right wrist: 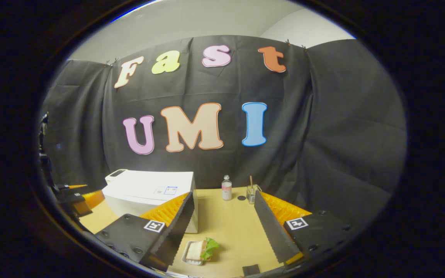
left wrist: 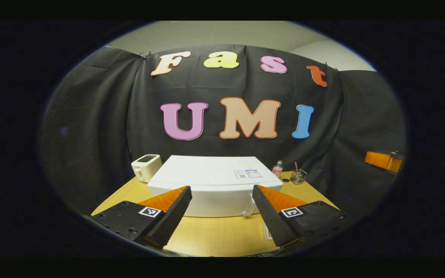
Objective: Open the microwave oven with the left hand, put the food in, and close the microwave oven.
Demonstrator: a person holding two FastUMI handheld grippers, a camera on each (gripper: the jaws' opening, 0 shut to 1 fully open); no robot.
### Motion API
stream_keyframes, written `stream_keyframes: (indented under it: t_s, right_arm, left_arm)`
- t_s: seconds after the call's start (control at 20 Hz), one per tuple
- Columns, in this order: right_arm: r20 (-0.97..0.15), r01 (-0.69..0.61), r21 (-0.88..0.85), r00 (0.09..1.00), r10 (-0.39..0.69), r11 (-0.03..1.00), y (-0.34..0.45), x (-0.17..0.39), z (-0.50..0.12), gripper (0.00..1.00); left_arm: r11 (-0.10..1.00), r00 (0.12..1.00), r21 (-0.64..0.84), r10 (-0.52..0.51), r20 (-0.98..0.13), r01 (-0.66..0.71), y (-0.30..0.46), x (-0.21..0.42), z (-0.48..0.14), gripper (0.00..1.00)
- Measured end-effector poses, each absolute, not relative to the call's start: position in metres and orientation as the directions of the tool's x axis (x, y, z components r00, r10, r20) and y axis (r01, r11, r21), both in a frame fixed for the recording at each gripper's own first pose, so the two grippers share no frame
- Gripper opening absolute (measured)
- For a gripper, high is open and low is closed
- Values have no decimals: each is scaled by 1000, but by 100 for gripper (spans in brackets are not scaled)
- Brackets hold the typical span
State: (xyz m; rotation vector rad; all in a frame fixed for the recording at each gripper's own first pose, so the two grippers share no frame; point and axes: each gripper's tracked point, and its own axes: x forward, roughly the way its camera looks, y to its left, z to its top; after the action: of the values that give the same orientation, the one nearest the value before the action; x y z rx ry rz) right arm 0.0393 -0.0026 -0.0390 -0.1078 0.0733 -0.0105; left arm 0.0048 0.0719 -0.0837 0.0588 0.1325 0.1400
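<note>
Microwave oven: a white box (left wrist: 214,185) stood on the wooden table, door closed, seen from above and in front in the left gripper view; a pale handle hung at the right end of its front. In the right gripper view it (right wrist: 149,191) sat to the left, partly behind that gripper's left finger.
Food: a sandwich with a green lettuce leaf (right wrist: 201,249) lay in a small shallow tray on the table, in front of the microwave's right corner and low between the right gripper's fingers, touching neither.
Left gripper: its fingers (left wrist: 221,200) were spread wide apart, holding nothing, poised above the table just before the microwave's front. It also showed at the left edge of the right gripper view (right wrist: 77,200).
Right gripper: its fingers (right wrist: 224,204) were likewise spread wide, empty, raised over the table above the food.
Toaster: a small white one (left wrist: 146,166) stood just behind the microwave's left rear corner.
Bottle: a small clear one (right wrist: 226,188) stood upright at the table's back, right of the microwave.
Glass: a clear glass (right wrist: 251,193) with a stick in it stood near the bottle; a small dark disc lay between them.
Table: light wood (left wrist: 214,231).
</note>
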Motion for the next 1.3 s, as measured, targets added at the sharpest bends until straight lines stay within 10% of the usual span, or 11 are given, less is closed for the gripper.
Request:
stream_keyframes:
  t_s: [1.3]
  right_arm:
    - [-149, 136, -122, 977, -154, 983, -66, 40, -74, 92]
  left_arm:
    - [999, 882, -40, 8, -471, -30, 25, 126, -302, 98]
